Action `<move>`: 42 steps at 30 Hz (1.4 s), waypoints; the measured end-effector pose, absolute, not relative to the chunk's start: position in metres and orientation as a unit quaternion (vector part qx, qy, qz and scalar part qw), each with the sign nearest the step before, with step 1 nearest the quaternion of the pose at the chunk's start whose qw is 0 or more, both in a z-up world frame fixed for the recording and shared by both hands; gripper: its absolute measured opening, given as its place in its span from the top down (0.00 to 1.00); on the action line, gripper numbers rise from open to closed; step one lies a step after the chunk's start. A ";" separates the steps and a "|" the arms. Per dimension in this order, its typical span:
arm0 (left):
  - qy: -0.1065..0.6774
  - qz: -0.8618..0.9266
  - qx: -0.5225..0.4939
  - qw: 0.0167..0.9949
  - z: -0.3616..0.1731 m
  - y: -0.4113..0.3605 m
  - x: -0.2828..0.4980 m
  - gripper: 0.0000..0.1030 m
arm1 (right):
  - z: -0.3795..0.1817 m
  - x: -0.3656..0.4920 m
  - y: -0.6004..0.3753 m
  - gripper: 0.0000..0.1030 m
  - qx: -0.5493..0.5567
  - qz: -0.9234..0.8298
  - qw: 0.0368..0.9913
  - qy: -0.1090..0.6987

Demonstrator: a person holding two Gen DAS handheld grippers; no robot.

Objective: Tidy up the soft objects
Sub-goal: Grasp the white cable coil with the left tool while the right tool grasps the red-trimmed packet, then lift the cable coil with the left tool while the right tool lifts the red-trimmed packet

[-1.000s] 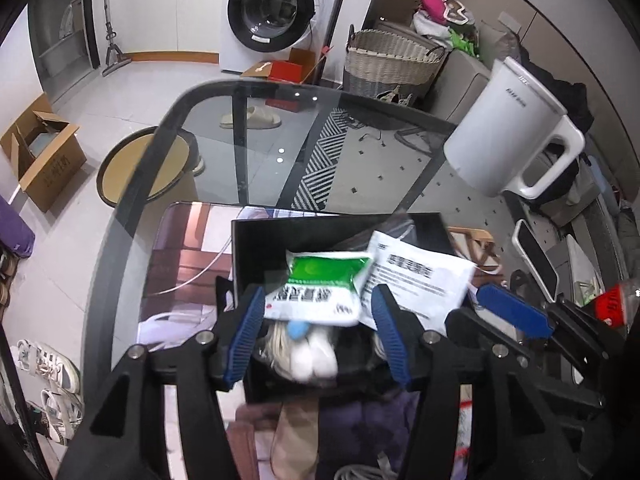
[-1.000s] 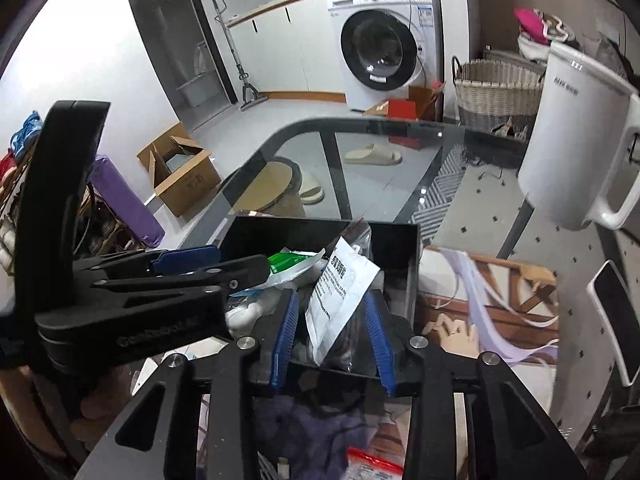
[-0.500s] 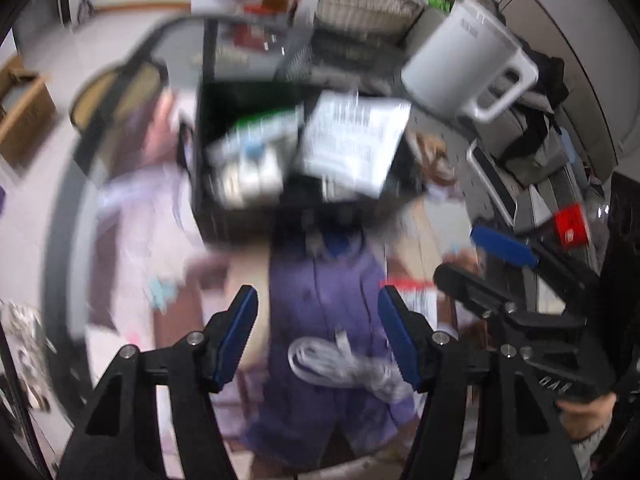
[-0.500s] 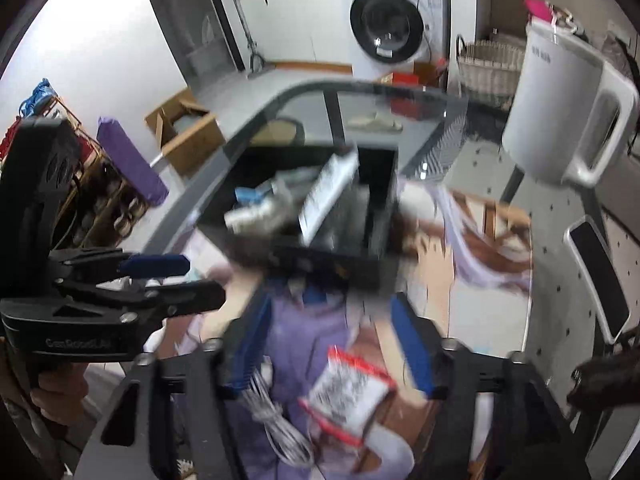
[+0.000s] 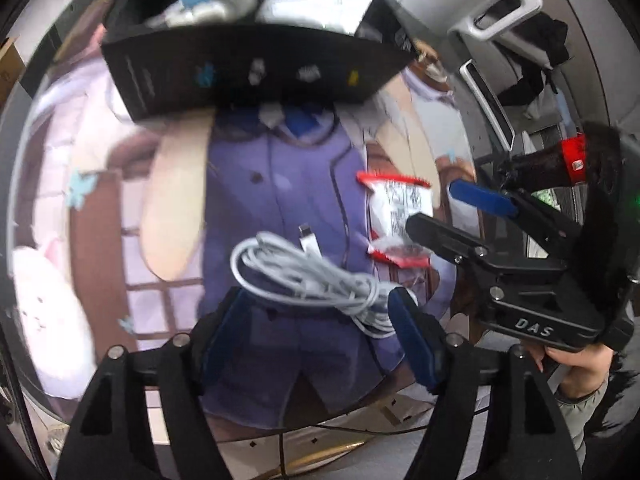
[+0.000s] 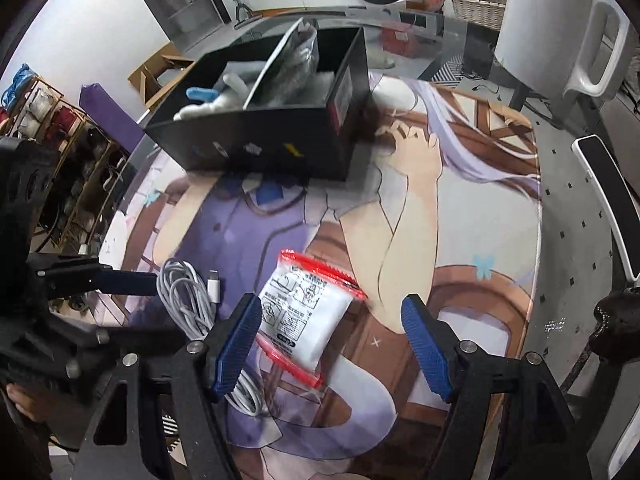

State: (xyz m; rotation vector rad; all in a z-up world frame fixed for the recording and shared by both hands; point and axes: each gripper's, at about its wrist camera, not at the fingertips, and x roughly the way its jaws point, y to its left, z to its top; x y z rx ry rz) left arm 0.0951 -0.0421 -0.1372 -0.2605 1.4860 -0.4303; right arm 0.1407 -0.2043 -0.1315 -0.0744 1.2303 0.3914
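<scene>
Left tongs (image 5: 316,320) have just been spreading and stand apart above the coiled white cable (image 5: 308,276), pads clear of it. Right tongs (image 6: 332,348) also stand apart, spread just now, with the red-edged packet (image 6: 304,312) partly between them, untouched. Both things lie on the printed mat (image 6: 460,240) near the worktop's front edge. Behind them sits the black box (image 6: 256,144) holding 2 pouches, with bare mat to its right.
</scene>
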 end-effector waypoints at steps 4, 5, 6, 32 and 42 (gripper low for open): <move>0.664 -0.185 -0.105 0.717 -0.141 -0.051 0.094 0.24 | -0.131 0.139 -0.201 0.28 -0.038 0.182 0.799 0.572; 0.662 -0.175 -0.100 0.722 -0.141 -0.050 0.095 0.26 | -0.130 0.140 -0.199 0.28 -0.041 0.182 0.800 0.571; 0.662 -0.172 -0.105 0.722 -0.142 -0.048 0.098 0.26 | -0.130 0.140 -0.197 0.28 -0.048 0.175 0.801 0.570; 0.630 -0.114 0.004 0.768 -0.140 -0.024 0.122 0.74 | -0.156 0.135 -0.147 0.48 -0.115 0.177 0.795 0.568; 0.623 -0.121 0.020 0.773 -0.146 -0.046 0.119 0.74 | -0.153 0.129 -0.132 0.57 -0.126 0.199 0.797 0.556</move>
